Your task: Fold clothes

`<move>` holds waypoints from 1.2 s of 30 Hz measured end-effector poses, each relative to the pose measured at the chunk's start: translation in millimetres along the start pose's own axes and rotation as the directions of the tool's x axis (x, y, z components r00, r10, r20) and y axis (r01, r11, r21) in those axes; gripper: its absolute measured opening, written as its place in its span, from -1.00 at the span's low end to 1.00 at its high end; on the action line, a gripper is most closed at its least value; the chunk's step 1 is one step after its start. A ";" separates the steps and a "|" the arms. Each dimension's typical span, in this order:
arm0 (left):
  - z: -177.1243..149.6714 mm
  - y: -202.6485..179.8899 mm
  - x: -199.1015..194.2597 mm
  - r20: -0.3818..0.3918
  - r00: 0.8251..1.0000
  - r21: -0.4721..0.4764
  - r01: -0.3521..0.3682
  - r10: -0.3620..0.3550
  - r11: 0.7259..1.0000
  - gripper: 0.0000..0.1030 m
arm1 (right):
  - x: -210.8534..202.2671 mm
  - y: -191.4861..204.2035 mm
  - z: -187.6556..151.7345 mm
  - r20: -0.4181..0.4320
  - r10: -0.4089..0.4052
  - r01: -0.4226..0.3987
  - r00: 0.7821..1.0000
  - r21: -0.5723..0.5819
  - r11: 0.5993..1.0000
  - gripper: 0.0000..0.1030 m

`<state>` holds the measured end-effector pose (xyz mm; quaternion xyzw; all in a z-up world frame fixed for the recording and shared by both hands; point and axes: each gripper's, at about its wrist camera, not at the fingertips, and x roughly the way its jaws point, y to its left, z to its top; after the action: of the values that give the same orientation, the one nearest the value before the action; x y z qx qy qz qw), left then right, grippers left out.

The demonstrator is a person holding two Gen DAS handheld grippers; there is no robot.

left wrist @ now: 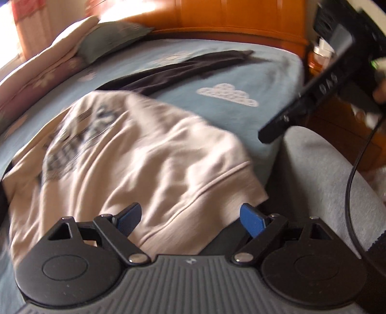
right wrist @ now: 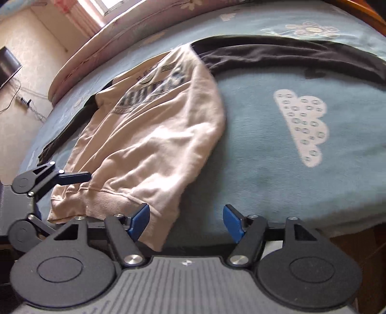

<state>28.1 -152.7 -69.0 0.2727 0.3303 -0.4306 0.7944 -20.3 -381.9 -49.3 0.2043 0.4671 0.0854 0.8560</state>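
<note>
A cream sweatshirt (left wrist: 135, 159) with a dark print and dark sleeves lies on the blue bedspread (left wrist: 241, 72), its hem toward me. One dark sleeve (right wrist: 289, 58) stretches away across the bed. My left gripper (left wrist: 190, 217) stands open just above the hem, with cream cloth showing between its blue pads but not pinched. My right gripper (right wrist: 185, 219) is open at the bed's near edge. The sweatshirt's (right wrist: 156, 125) folded side and hem corner lie against its left pad (right wrist: 140, 219), and the right pad is over bare bedspread. One finger (right wrist: 74, 177) of the left gripper rests by the hem.
A pillow (left wrist: 108, 38) and a pink quilt (left wrist: 41, 67) lie at the head of the bed before a wooden headboard (left wrist: 217, 19). A nightstand (left wrist: 337, 125) stands beside the bed. A person's grey-clad leg (left wrist: 320, 174) and a black cable (left wrist: 349, 183) are close by.
</note>
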 end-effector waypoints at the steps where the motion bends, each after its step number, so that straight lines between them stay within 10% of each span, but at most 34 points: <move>1: 2.2 -7.9 5.7 0.006 1.000 0.030 0.015 -0.016 0.999 0.72 | -6.3 -7.4 -1.9 0.007 -0.004 0.004 1.000 0.015 1.000 0.50; 5: 3.4 -37.7 23.5 0.029 0.999 0.129 0.031 -0.035 0.991 0.72 | -26.7 -36.9 -12.1 0.040 -0.003 -0.001 0.999 0.093 0.996 0.52; 12: -0.4 -60.3 33.7 0.085 0.989 0.270 -0.143 0.124 0.952 0.72 | -34.2 -54.7 -19.4 0.060 0.009 -0.017 0.998 0.129 0.992 0.52; 20: 20.0 -14.4 14.3 0.120 0.982 0.107 -0.157 0.144 0.982 0.73 | -28.1 -26.1 -8.5 0.054 0.029 -0.024 0.998 -0.084 0.996 0.55; 25: 25.5 21.9 25.3 0.090 0.981 -0.004 -0.172 0.172 0.985 0.73 | 5.3 3.0 -6.5 -0.038 0.184 -0.188 0.982 -0.169 0.968 0.55; 36: 30.2 85.1 -8.5 0.126 0.987 -0.290 -0.061 0.101 0.955 0.73 | 83.4 43.5 3.3 -0.075 0.346 -0.351 0.935 -0.073 0.934 0.56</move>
<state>106.9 -129.3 -30.7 0.1379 0.3211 -0.3636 0.8636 30.1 -315.5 -92.8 0.2443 0.4453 0.2618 0.8206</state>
